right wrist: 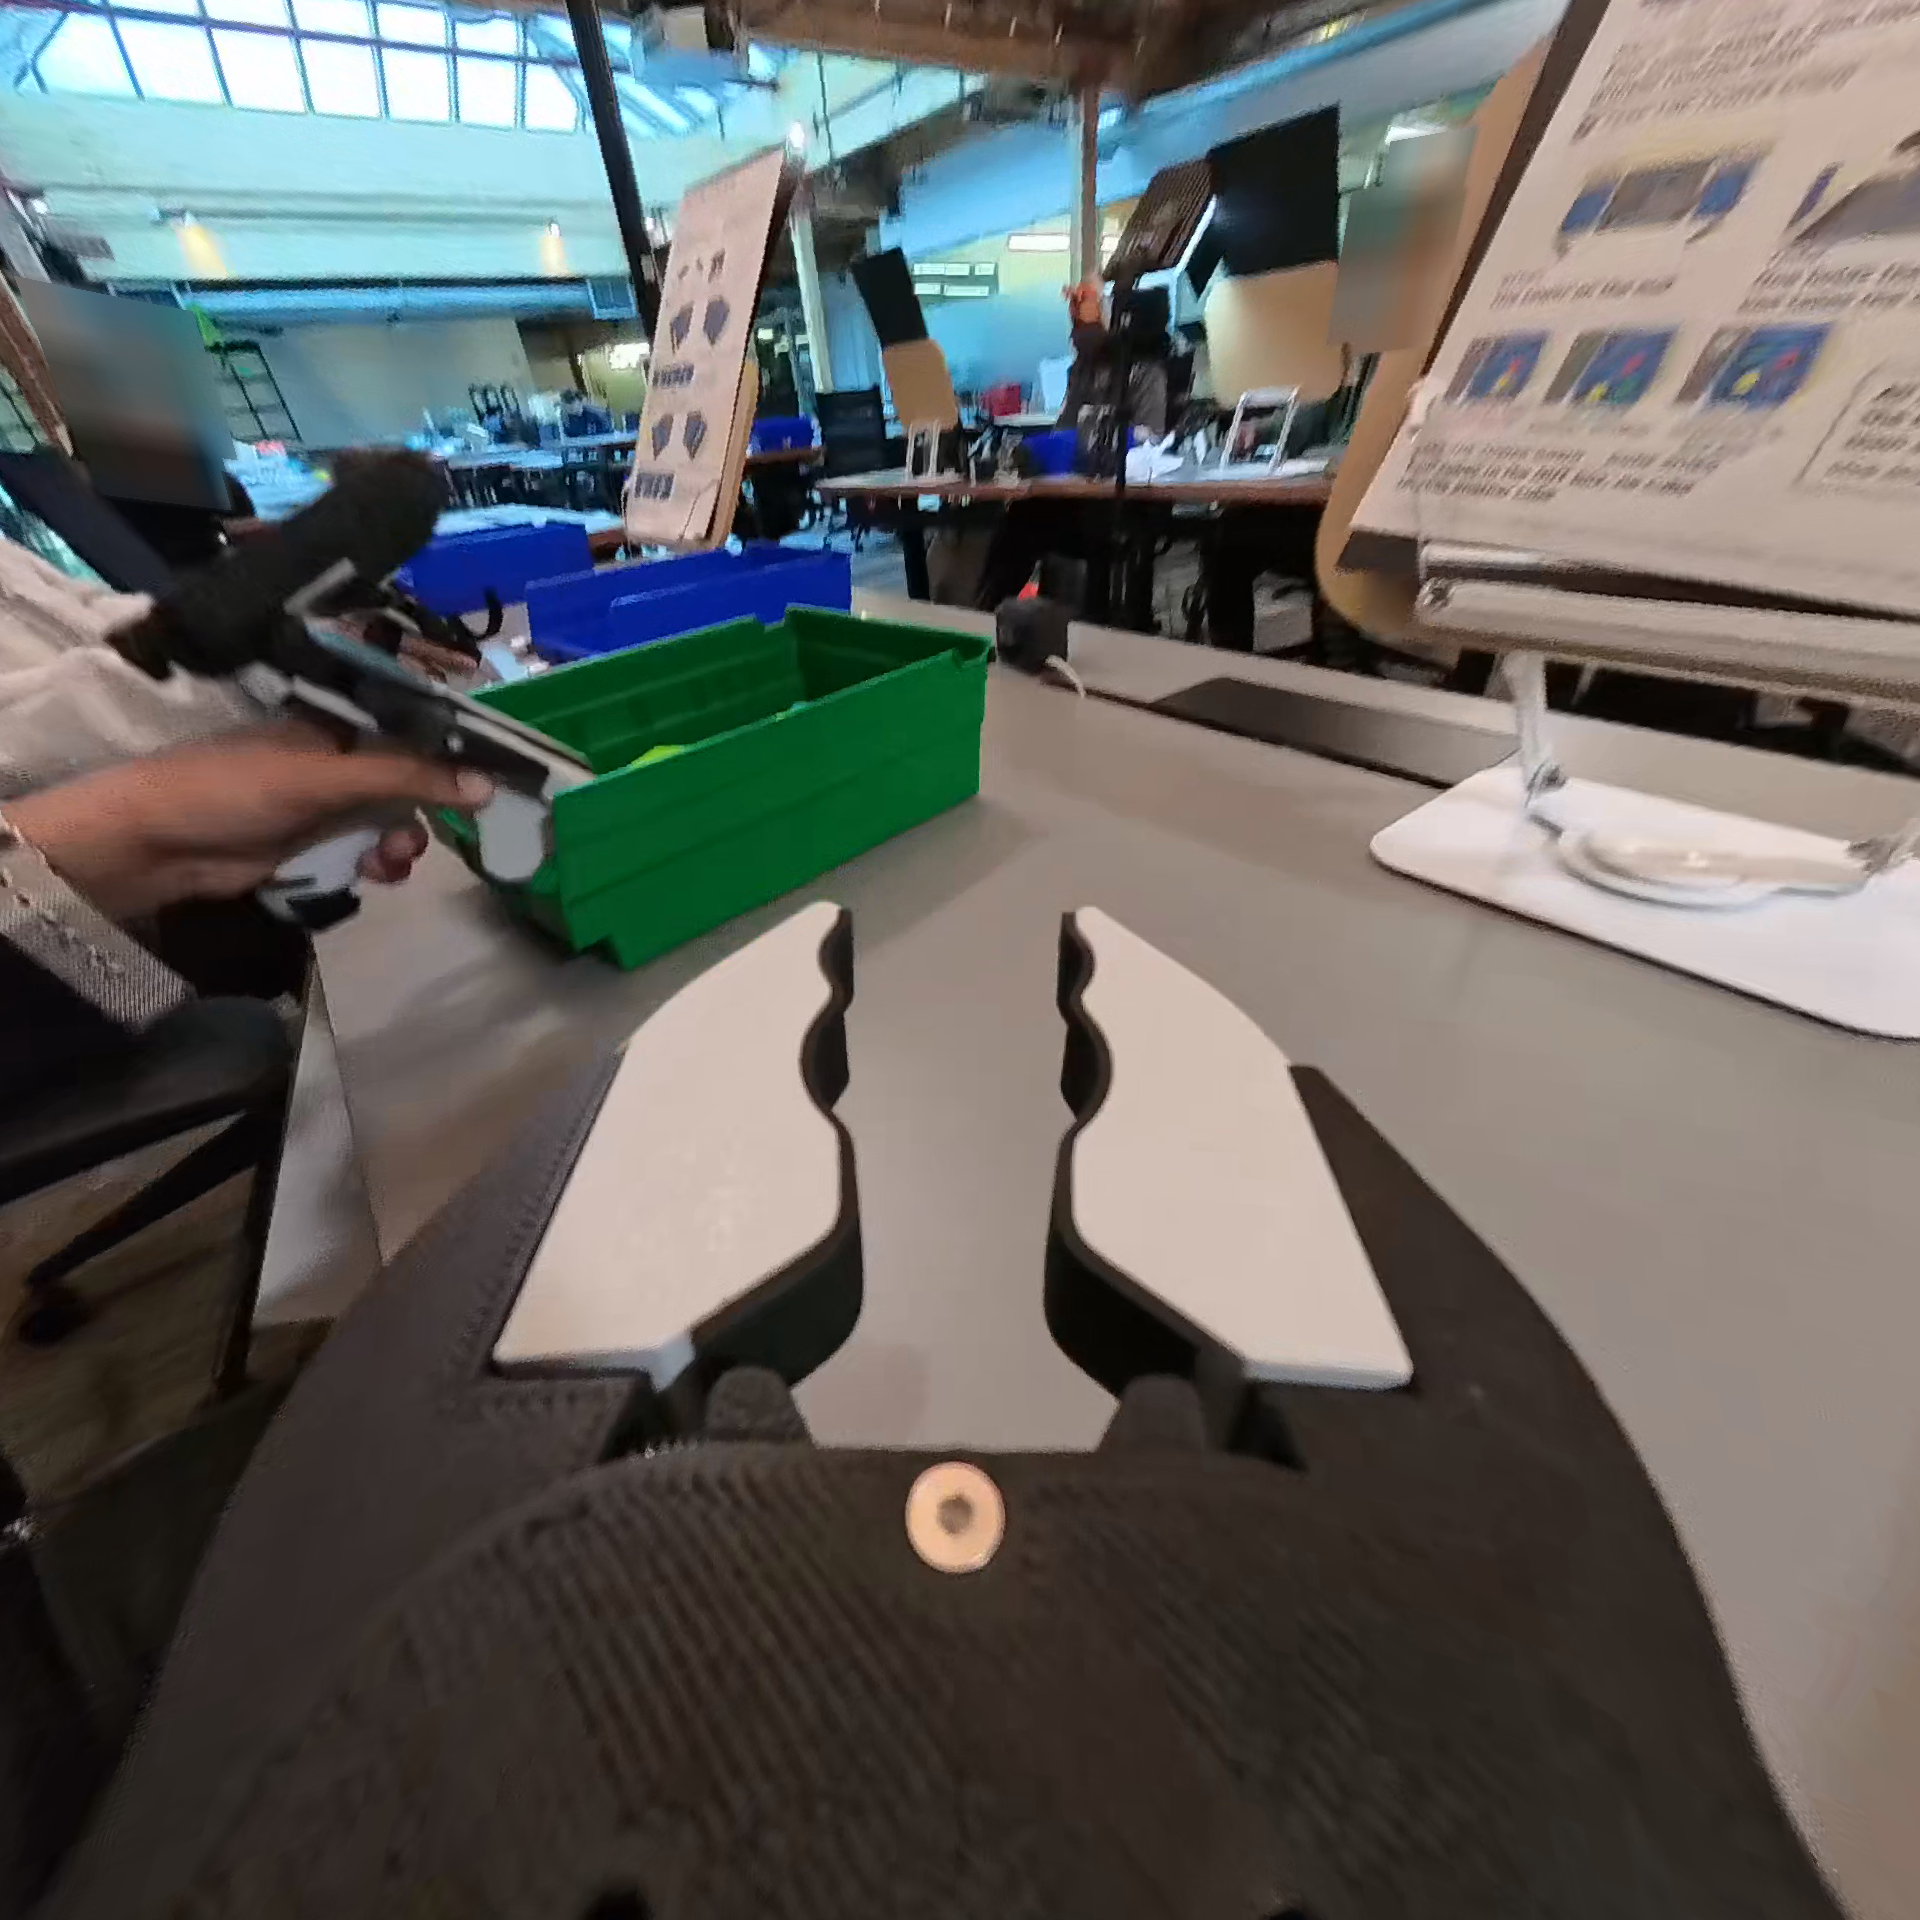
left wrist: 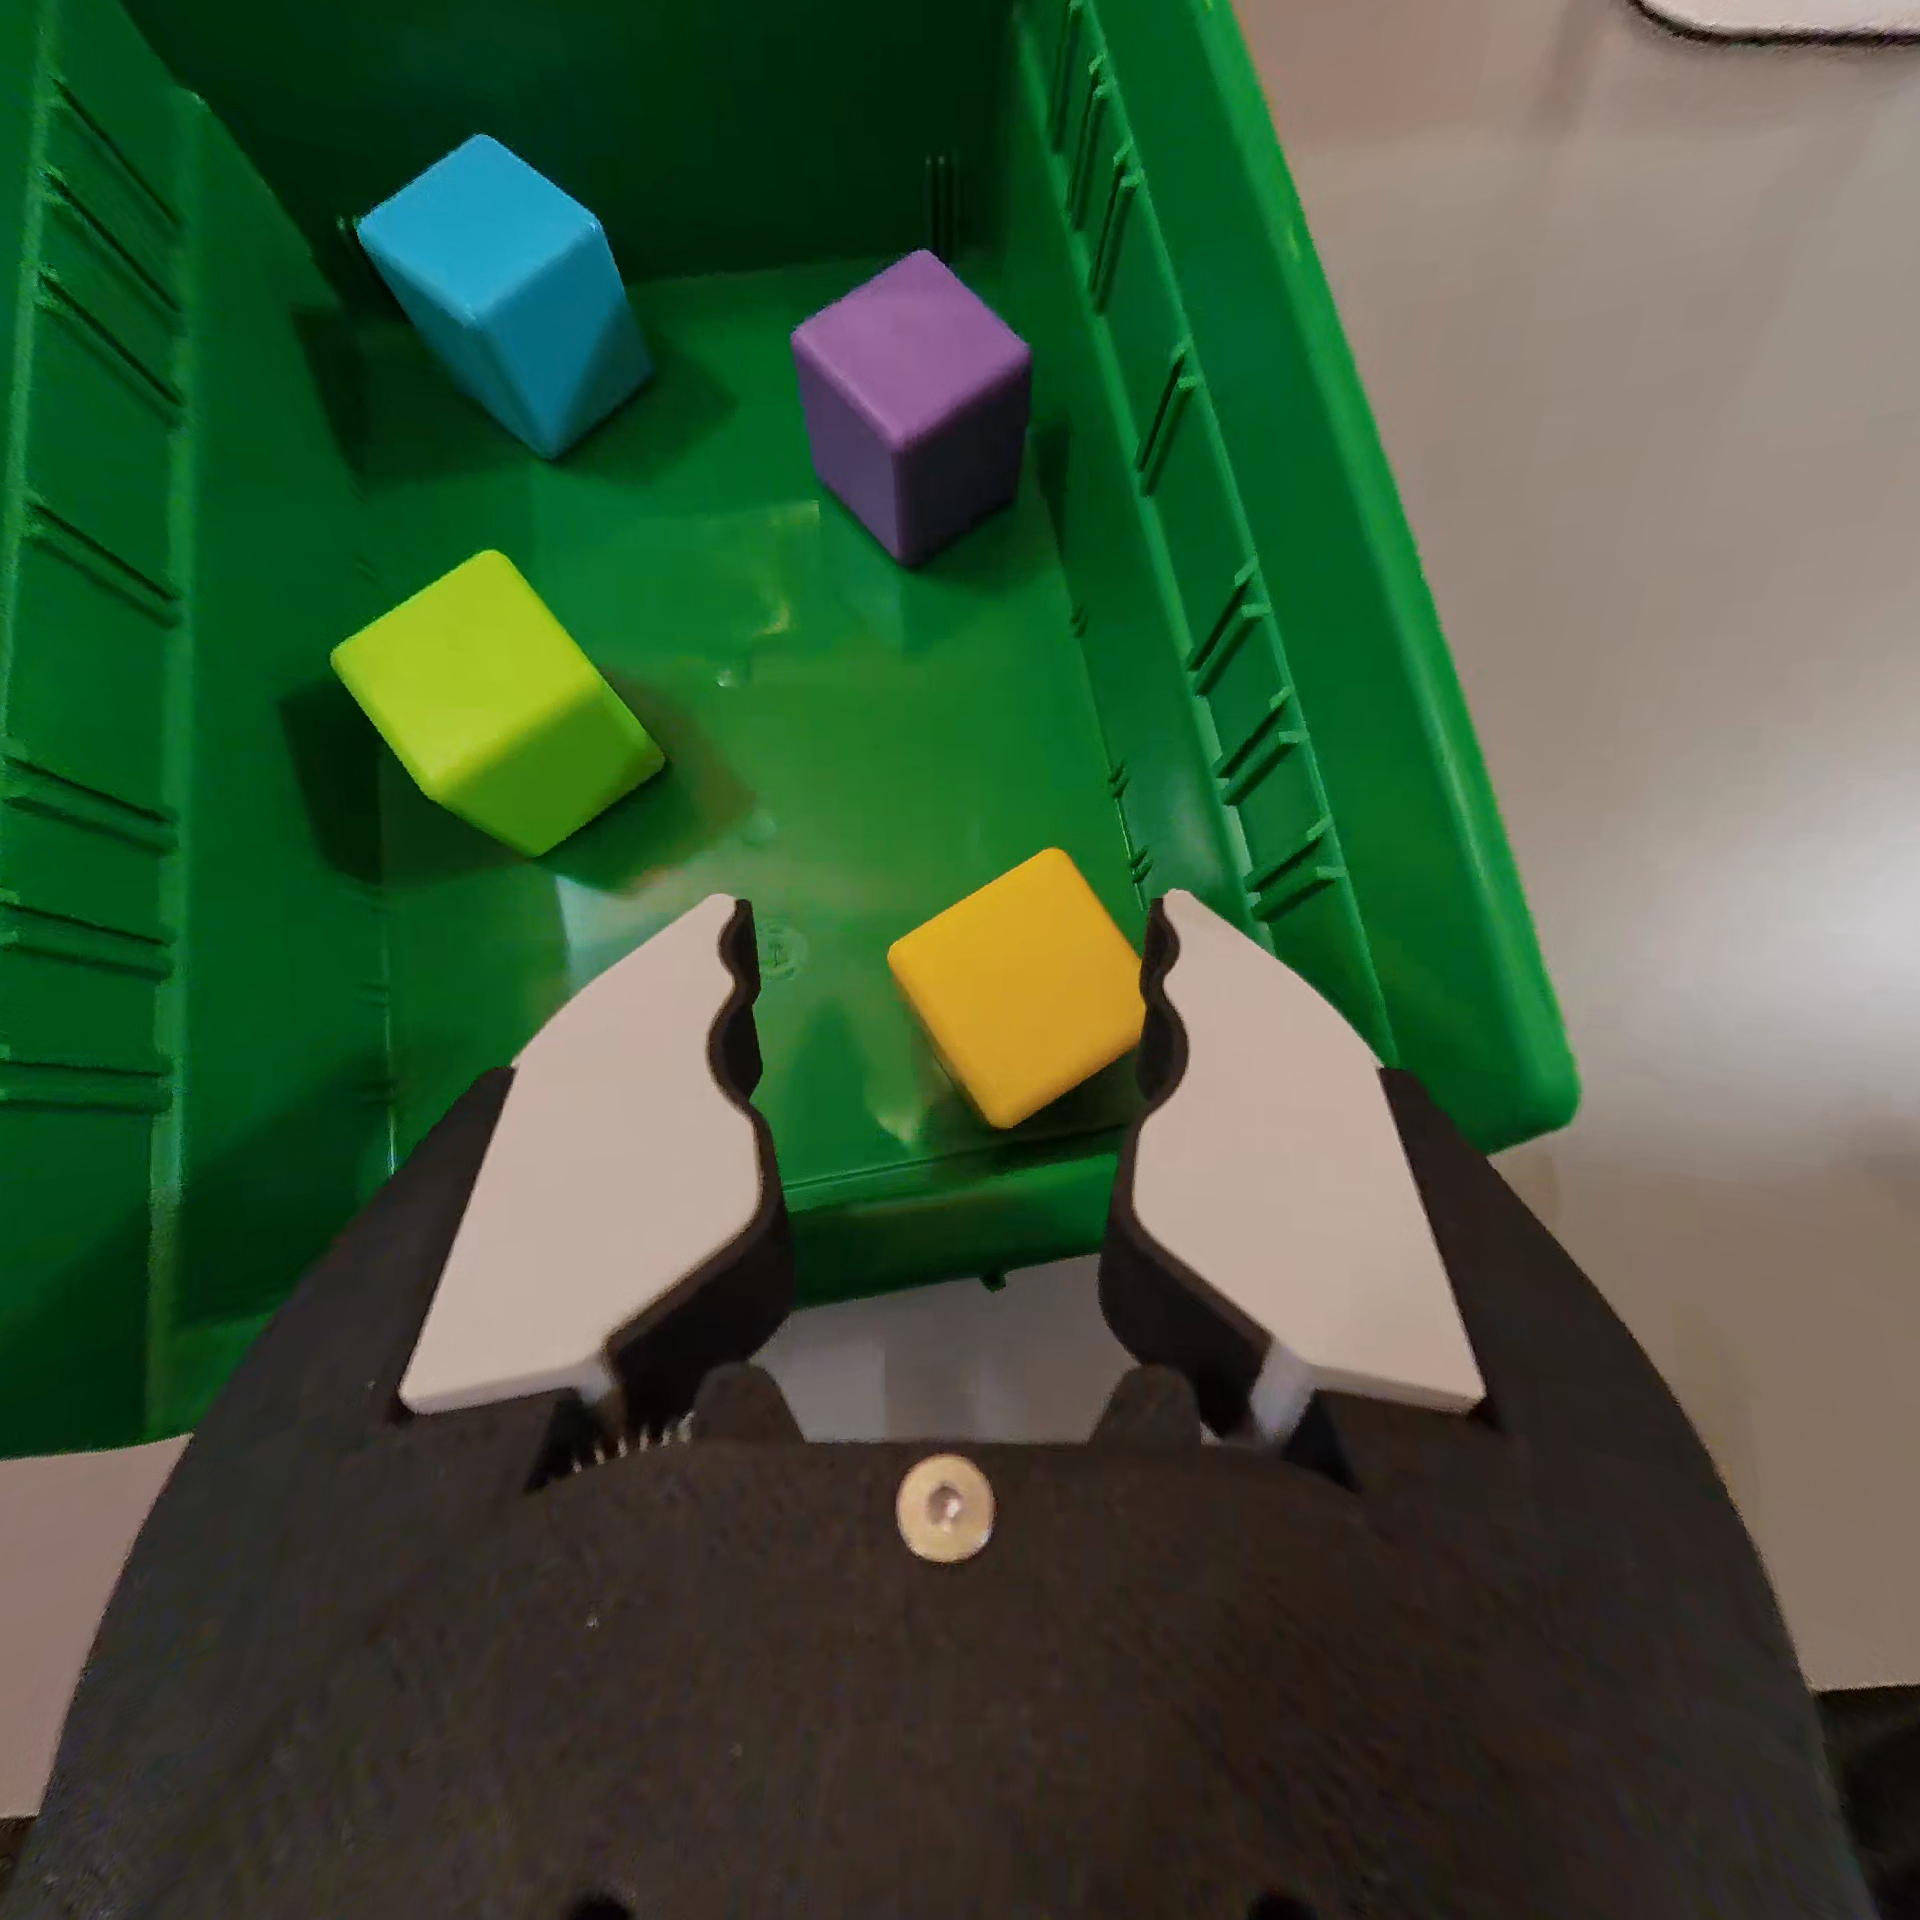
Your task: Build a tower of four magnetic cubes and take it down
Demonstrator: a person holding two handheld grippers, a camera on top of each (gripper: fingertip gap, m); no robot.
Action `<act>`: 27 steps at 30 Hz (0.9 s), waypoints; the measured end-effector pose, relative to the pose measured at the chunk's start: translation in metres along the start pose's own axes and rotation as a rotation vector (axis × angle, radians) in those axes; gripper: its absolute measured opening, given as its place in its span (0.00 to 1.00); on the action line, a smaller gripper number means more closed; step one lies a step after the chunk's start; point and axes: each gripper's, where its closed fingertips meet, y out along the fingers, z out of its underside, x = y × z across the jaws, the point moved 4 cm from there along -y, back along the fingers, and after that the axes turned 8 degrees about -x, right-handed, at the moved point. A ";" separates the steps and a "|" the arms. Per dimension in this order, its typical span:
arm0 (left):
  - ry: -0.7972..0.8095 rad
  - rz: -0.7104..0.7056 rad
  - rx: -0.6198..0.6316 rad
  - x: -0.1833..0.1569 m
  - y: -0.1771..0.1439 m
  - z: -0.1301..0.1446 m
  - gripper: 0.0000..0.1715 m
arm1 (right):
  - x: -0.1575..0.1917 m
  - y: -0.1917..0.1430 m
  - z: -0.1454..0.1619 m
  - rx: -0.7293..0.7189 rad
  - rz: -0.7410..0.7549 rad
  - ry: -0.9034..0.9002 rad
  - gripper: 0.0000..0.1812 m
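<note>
The left gripper [left wrist: 948,914] is positioned over the near end of a green bin [left wrist: 1299,665], its jaws spread apart and gripping nothing. A yellow cube [left wrist: 1013,987] lies on the bin floor between the two fingers, close against the inner edge of the right-hand finger; contact cannot be confirmed. Farther inside the bin are a lime green block [left wrist: 488,701], a blue block [left wrist: 504,291] and a purple block [left wrist: 914,400], all apart from one another. The right gripper [right wrist: 954,920] hovers low over the bare grey surface [right wrist: 1247,883], jaws apart and empty, well apart from the green bin [right wrist: 769,790]. A hand [right wrist: 208,816] holds the left gripper at the bin's near end. A white stand [right wrist: 1662,894] carrying a printed sheet occupies the right side of the surface.
</note>
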 end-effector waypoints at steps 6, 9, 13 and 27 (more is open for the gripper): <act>0.220 0.145 -0.165 -0.006 -0.033 -0.066 0.25 | -0.002 0.000 0.016 0.068 0.008 -0.019 0.21; 0.633 0.239 -0.054 -0.010 -0.028 -0.071 0.27 | -0.009 -0.001 0.020 0.079 0.009 0.007 0.21; 0.652 0.317 0.267 -0.003 -0.005 -0.047 0.25 | -0.013 0.001 0.019 0.066 -0.020 0.072 0.21; 0.532 0.564 0.363 0.002 0.009 0.011 0.28 | 0.000 0.011 0.036 0.144 -0.081 0.061 0.20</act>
